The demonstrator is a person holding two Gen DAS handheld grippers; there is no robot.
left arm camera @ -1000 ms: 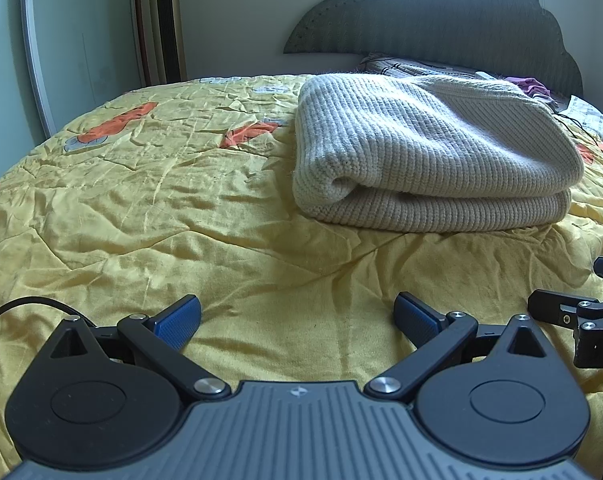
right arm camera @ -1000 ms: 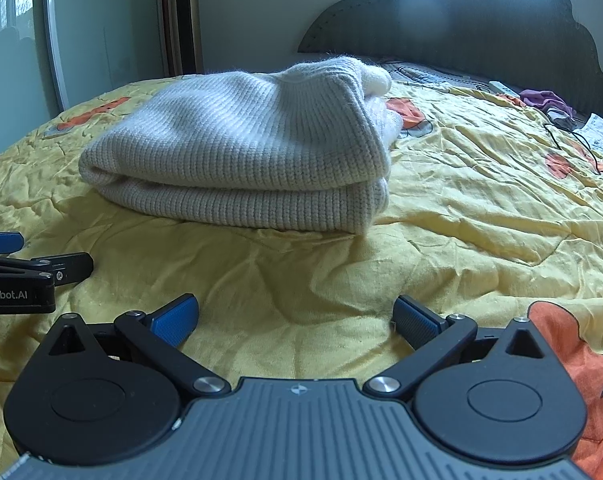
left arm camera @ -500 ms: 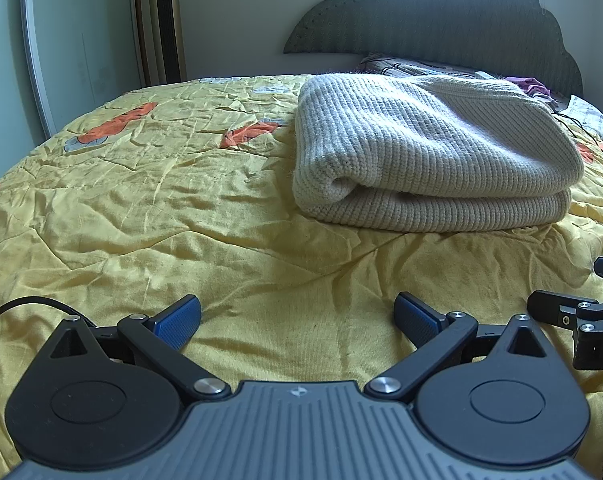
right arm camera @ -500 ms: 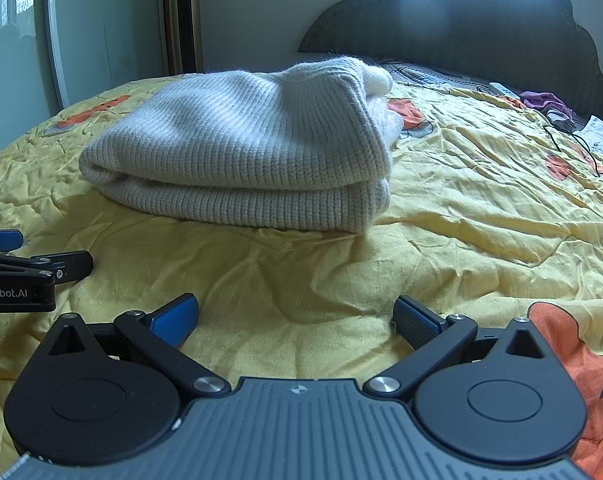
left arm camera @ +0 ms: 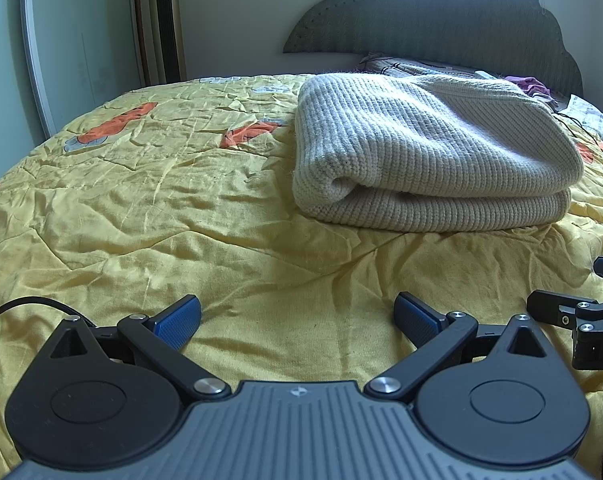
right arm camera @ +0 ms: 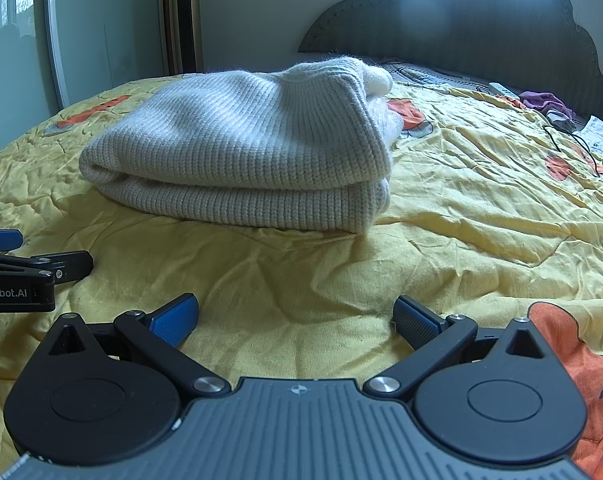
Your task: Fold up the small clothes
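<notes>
- Resting low over the bedspread, the left gripper [left arm camera: 297,314] has its jaws spread wide, with nothing between the blue pads [left arm camera: 179,320].
- Right gripper [right arm camera: 295,314]: jaws likewise spread wide and empty, blue pads [right arm camera: 175,318] just above the fabric.
- Both grippers sit side by side, near each other; each shows at the edge of the other's view, the right gripper [left arm camera: 573,320] at the right edge of the left wrist view and the left gripper [right arm camera: 21,276] at the left edge of the right wrist view.
- Bedspread [left arm camera: 141,208]: yellow, wrinkled, with orange printed patches; it covers the bed beneath both grippers.
- Sweater [left arm camera: 429,156]: cream, rib-knit, folded into a thick stacked bundle. It lies on the bedspread ahead of both grippers, apart from them, untouched by either.
- In the right wrist view the sweater [right arm camera: 253,148] lies ahead and to the left; its folded edge faces the grippers.
- Headboard [left arm camera: 441,20]: dark, scalloped, behind the sweater at the far end of the bed.
- Tower fan [left arm camera: 165,20]: upright against the wall, far left.
- Purple cloth [right arm camera: 545,102]: lying near the headboard, well apart from the sweater.
</notes>
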